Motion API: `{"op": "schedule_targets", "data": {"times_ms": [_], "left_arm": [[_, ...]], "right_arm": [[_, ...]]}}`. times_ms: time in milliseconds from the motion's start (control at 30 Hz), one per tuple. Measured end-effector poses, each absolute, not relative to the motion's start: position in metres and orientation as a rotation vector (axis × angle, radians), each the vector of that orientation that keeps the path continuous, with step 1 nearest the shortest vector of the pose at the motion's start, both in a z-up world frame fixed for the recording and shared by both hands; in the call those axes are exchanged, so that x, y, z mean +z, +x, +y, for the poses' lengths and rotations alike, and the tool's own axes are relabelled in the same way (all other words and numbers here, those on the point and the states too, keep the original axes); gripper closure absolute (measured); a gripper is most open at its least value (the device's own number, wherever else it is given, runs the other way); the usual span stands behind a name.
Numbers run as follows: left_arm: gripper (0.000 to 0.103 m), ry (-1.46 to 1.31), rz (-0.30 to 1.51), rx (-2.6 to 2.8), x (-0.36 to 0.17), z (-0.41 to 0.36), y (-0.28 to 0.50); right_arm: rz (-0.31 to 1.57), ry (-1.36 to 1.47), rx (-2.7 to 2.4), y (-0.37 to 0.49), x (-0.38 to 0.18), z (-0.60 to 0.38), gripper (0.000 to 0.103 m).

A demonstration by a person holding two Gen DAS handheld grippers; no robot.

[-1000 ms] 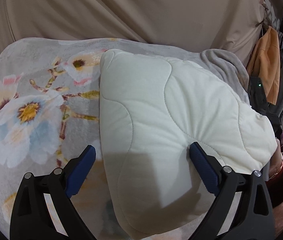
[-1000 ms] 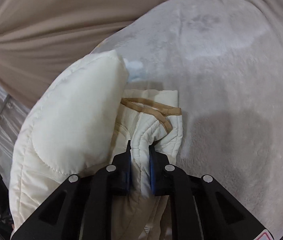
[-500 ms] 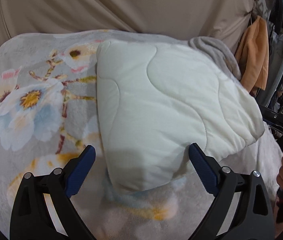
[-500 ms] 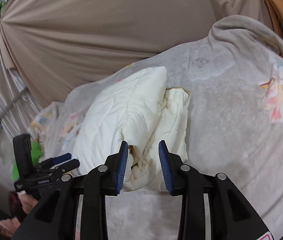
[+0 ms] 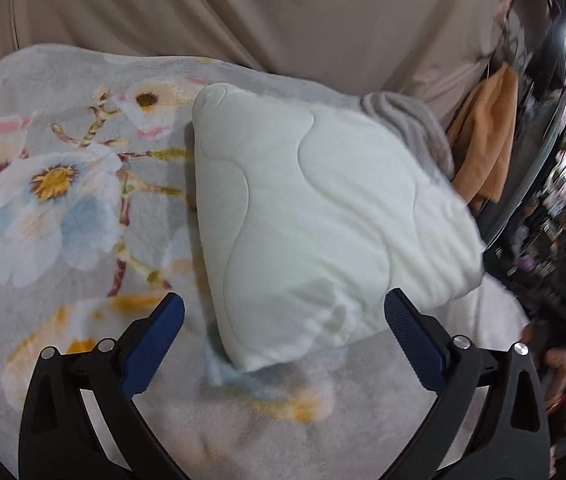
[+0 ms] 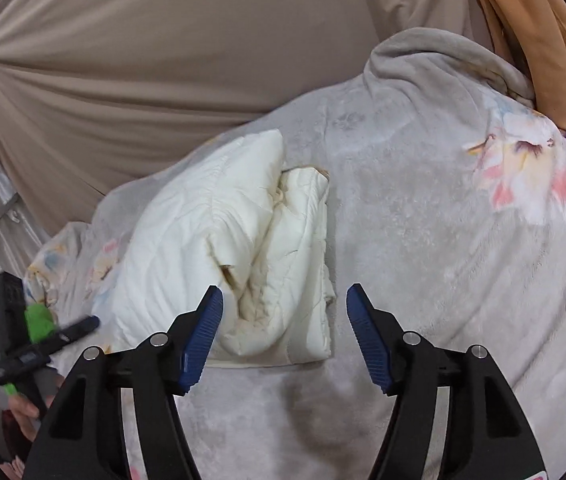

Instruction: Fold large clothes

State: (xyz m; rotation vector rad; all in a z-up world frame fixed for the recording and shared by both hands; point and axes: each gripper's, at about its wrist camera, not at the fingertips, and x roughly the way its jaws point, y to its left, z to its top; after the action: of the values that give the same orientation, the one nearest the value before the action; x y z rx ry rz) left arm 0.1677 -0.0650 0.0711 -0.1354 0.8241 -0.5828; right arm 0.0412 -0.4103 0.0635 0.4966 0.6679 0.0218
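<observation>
Lying folded into a thick pad on the grey floral blanket [image 5: 63, 208], the cream quilted garment [image 5: 323, 216] rests with its layered open edges toward the right gripper [image 6: 285, 336]. That gripper's jaws have just been opening and now stand apart, off the cloth. The left gripper [image 5: 283, 336] hovers spread wide at the garment's near corner, its pads clear of the fabric. Beige curtain [image 6: 163, 60] hangs behind

No legible text, label, brand, number or sign appears in either view. A small display on the black handheld device [image 6: 23, 356] at the left edge of the right wrist view is too blurred to read.
</observation>
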Motion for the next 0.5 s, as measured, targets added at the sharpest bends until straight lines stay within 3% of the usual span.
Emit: {"op": "schedule_targets", "data": {"times_ms": [233,367,500], "left_arm": [[0.005,-0.186,0.961,-0.620,0.041,-0.088,0.215],[0.005,-0.203,0.971,-0.626,0.036,-0.096,0.218],[0.005,-0.154,0.951,-0.605,0.038,-0.105,0.215]], "right_arm": [[0.795,0.716,0.109,0.085,0.007,-0.434,0.032],[0.746,0.870,0.146,0.079,-0.002,-0.456,0.032],[0.814,0.849,0.192,0.094,-0.006,-0.443,0.035]]}}
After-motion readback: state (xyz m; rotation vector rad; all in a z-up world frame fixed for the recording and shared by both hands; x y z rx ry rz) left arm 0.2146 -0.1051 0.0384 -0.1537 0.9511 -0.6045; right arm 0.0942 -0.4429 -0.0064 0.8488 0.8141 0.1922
